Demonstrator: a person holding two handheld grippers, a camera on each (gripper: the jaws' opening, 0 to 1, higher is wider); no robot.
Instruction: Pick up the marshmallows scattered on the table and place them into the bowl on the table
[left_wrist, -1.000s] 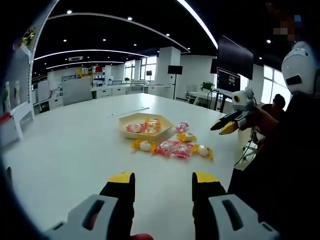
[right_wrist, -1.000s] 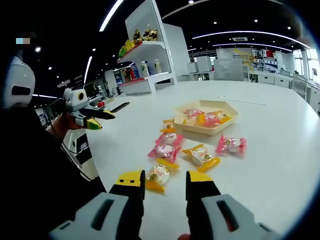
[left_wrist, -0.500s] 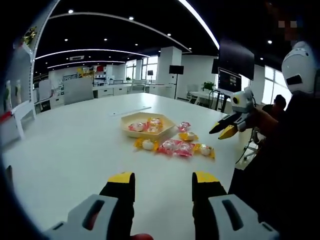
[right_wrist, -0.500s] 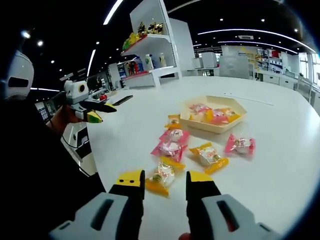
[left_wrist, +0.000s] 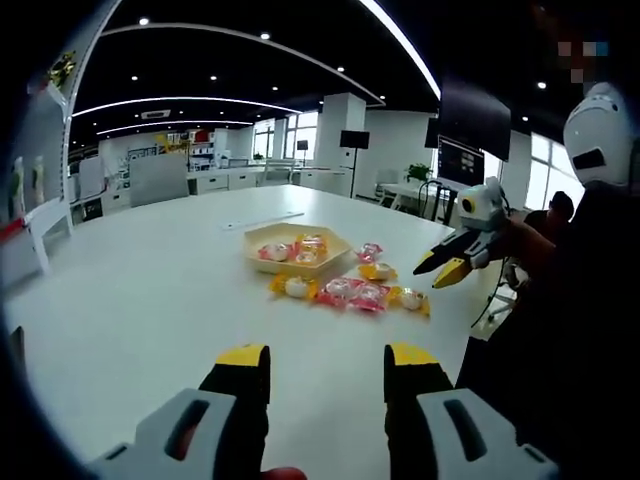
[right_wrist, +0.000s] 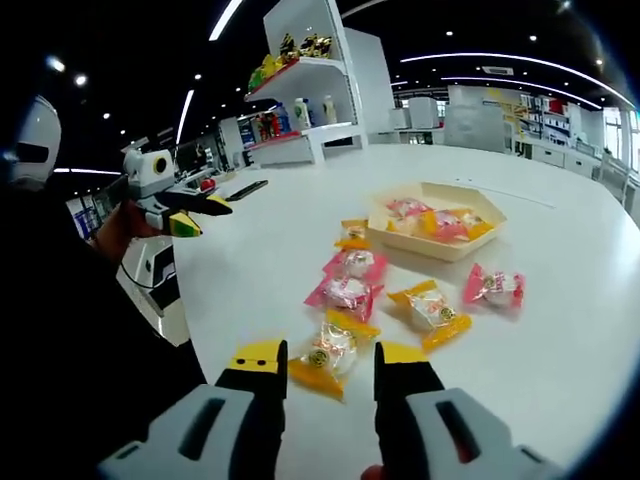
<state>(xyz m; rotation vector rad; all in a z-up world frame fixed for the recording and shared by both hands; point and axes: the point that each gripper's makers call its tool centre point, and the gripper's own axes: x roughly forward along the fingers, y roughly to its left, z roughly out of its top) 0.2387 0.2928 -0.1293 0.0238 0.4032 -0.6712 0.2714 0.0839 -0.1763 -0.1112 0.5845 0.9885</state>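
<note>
Left gripper view: the left tongs (left_wrist: 327, 372) rise from the bottom edge, yellow-tipped jaws spread apart with nothing between them, hovering over a bare stretch of the white worktop (left_wrist: 150, 290). Farther along the worktop sits a shallow cream bowl (left_wrist: 297, 248) holding a few wrapped marshmallows. Just beside the bowl's near side, loose marshmallows (left_wrist: 350, 293) in pink and yellow wrappers lie in a small cluster. The right tongs (left_wrist: 440, 267) enter from the right, held by a hand, jaws slightly parted, above the worktop's edge near the cluster.

Right gripper view: the right tongs (right_wrist: 325, 364) rise from the bottom, jaws spread, empty. A yellow-wrapped marshmallow (right_wrist: 328, 352) lies on the worktop (right_wrist: 560, 330) between and just beyond the jaw tips. More wrapped marshmallows (right_wrist: 350, 280) are scattered between it and the bowl (right_wrist: 437, 220), which already holds several. The left tongs (right_wrist: 195, 214) show at left, well apart from the sweets.
</note>
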